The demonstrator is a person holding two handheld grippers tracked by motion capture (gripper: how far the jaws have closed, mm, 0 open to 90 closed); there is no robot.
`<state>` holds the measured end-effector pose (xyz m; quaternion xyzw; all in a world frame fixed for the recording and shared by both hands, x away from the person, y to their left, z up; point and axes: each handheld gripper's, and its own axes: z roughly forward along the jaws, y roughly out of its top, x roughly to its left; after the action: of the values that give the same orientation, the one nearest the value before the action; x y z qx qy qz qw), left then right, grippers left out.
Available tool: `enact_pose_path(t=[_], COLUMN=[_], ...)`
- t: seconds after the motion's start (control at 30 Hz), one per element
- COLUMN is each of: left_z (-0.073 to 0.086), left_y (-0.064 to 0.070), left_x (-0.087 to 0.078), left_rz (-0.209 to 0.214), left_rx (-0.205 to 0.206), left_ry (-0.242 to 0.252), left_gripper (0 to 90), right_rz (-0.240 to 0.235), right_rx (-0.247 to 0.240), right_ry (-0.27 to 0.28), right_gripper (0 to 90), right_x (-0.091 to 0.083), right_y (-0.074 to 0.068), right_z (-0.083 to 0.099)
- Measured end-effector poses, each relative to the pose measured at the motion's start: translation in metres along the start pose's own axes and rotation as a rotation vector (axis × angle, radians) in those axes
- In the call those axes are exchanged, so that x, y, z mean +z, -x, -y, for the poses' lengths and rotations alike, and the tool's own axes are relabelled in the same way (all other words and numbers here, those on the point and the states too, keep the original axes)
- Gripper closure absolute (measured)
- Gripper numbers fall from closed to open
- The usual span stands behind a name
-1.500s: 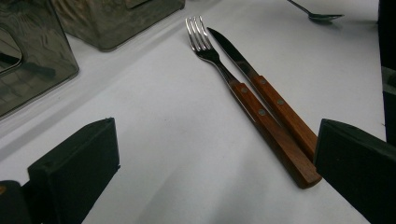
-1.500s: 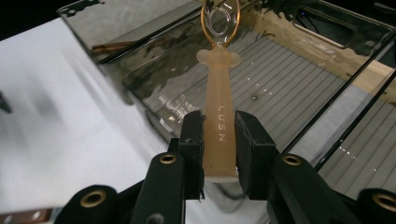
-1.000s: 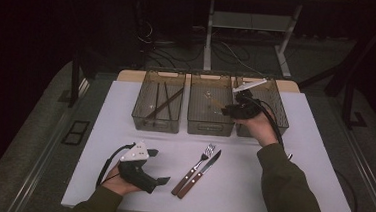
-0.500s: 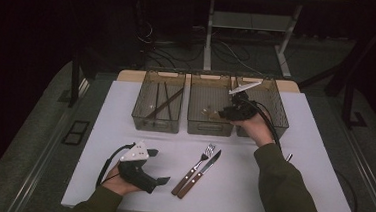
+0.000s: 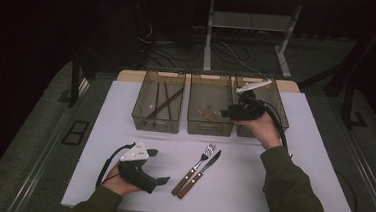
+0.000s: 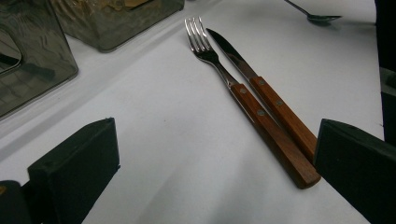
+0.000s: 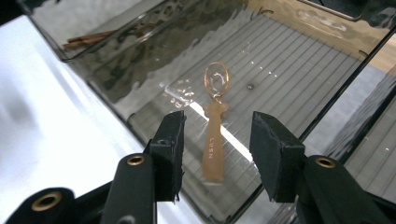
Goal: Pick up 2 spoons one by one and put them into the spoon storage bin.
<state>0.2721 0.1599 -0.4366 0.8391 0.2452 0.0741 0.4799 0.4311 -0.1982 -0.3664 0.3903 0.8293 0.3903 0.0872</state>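
Observation:
A small golden spoon (image 7: 214, 140) lies on the ribbed floor of the middle clear bin (image 5: 209, 128). My right gripper (image 7: 217, 122) hovers over it, open, with one jaw on each side of the spoon's handle and no contact; in the high view this gripper (image 5: 225, 112) hangs over the bin's right part. A fork (image 6: 219, 65) and a knife (image 6: 261, 88) with wooden handles lie side by side on the white table (image 5: 124, 131). My left gripper (image 6: 215, 136) rests near the front left, open and empty, with the handle ends just ahead of its right jaw.
The left bin (image 5: 156, 121) holds brown sticks. The right bin (image 5: 279, 105) stands beside the right hand. A steel spoon (image 6: 314, 16) lies far off on the table. Cables trail from both grippers.
My right gripper has shifted a little left, from over the right bin to over the middle bin. The left gripper, fork and knife have stayed put.

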Motion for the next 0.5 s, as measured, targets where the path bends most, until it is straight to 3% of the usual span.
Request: enact_pose_path(t=[0.3,0.5], left_z=[0.000,0.000], left_y=[0.000,0.000], left_x=[0.000,0.000], left_rz=[-0.002,-0.004], left_rx=[0.003,0.003], left_ry=[-0.006,-0.008], left_gripper=[0.0,0.0], right_rz=[-0.018,-0.040], right_rx=[-0.064,-0.075], right_ry=[0.005,-0.006], right_gripper=[77.3,89.5], right_x=[-0.024,-0.037], right_y=[-0.009,-0.011], right_z=[0.017,0.032])
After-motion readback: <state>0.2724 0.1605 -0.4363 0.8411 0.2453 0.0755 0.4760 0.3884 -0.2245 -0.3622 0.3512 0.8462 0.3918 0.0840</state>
